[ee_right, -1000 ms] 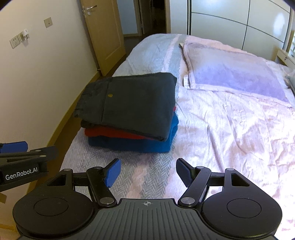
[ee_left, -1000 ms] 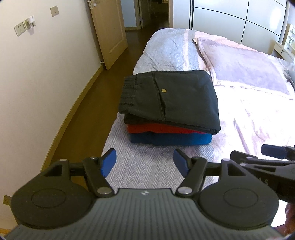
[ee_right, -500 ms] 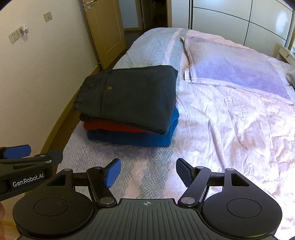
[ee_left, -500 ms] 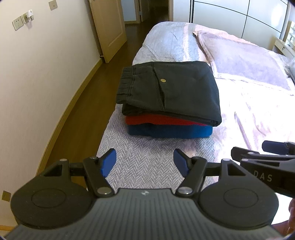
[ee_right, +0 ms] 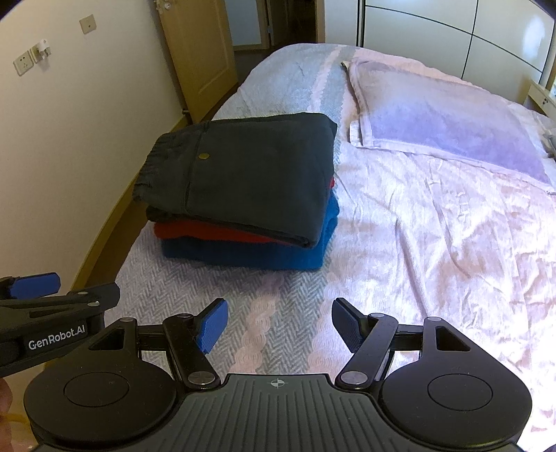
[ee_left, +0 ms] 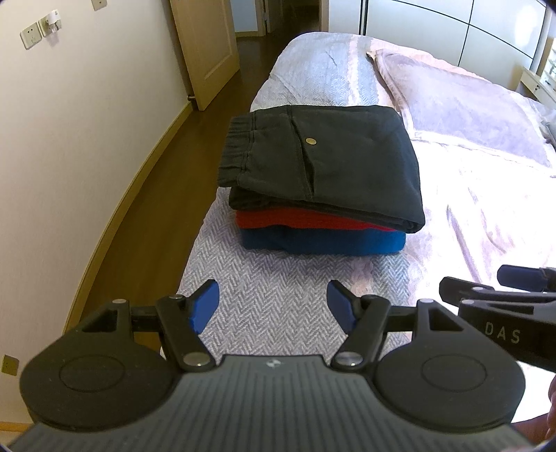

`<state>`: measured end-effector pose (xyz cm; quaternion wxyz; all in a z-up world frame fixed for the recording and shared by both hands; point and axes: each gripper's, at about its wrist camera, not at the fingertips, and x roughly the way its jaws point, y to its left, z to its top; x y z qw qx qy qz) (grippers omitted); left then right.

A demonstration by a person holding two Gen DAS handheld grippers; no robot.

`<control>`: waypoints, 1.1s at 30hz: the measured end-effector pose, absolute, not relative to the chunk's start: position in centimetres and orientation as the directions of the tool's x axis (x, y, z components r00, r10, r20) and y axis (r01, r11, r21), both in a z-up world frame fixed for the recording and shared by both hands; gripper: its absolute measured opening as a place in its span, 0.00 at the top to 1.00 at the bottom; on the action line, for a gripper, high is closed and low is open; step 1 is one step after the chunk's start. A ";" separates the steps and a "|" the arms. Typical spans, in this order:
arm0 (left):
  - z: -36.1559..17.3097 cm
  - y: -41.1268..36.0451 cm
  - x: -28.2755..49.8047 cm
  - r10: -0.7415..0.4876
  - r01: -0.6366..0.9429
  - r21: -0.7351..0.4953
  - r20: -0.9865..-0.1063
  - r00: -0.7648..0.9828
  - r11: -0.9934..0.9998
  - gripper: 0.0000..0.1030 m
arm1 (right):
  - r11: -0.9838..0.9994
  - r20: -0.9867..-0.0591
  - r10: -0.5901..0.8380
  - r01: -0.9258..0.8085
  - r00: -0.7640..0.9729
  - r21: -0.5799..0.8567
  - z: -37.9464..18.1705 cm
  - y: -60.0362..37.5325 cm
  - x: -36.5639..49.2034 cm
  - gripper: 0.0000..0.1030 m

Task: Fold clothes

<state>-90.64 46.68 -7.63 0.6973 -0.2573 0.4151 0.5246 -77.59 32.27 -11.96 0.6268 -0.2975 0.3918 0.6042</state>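
Observation:
A folded stack lies on the bed near its left edge: black trousers (ee_left: pixel 330 163) with a brass button on top, a red garment (ee_left: pixel 278 219) under them and a blue one (ee_left: pixel 323 241) at the bottom. The right wrist view shows the same black trousers (ee_right: pixel 250 174), red layer (ee_right: pixel 208 231) and blue layer (ee_right: pixel 243 253). My left gripper (ee_left: pixel 272 300) hovers open in front of the stack, nothing between its blue pads. My right gripper (ee_right: pixel 278 321) is open too, empty, short of the stack and a little to its right.
The bed (ee_right: pixel 434 243) has a pale pink wrinkled cover and a lilac pillow (ee_right: pixel 444 118) at the back right. A cream wall (ee_left: pixel 69 156) and a strip of wooden floor (ee_left: pixel 146 222) run along the left. A wooden door (ee_left: pixel 205 41) stands beyond, white wardrobe doors (ee_right: pixel 434 31) behind the bed.
The stack of clothes sits a little higher in both views as the grippers tilt and sink slightly. Both grippers stay open and empty.

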 end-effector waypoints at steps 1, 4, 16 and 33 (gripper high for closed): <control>-7.7 46.8 -90.6 0.517 -0.945 0.075 -0.850 0.106 0.317 0.37 | 0.093 -0.851 0.525 -0.991 -0.036 0.099 -12.0 32.3 -77.6 0.32; -7.8 47.2 -90.6 0.515 -0.945 0.075 -0.851 0.106 0.317 0.37 | 0.093 -0.851 0.524 -0.991 -0.035 0.098 -12.1 32.6 -77.7 0.32; -9.0 48.7 -90.6 0.489 -0.945 0.047 -0.864 0.124 0.324 0.37 | 0.098 -0.861 0.507 -0.991 -0.028 0.090 -12.9 33.8 -77.9 0.32; -9.3 49.7 -90.4 0.495 -0.954 0.075 -0.865 0.083 0.292 0.37 | 0.078 -0.866 0.498 -0.991 -0.051 0.104 -13.6 34.9 -78.0 0.32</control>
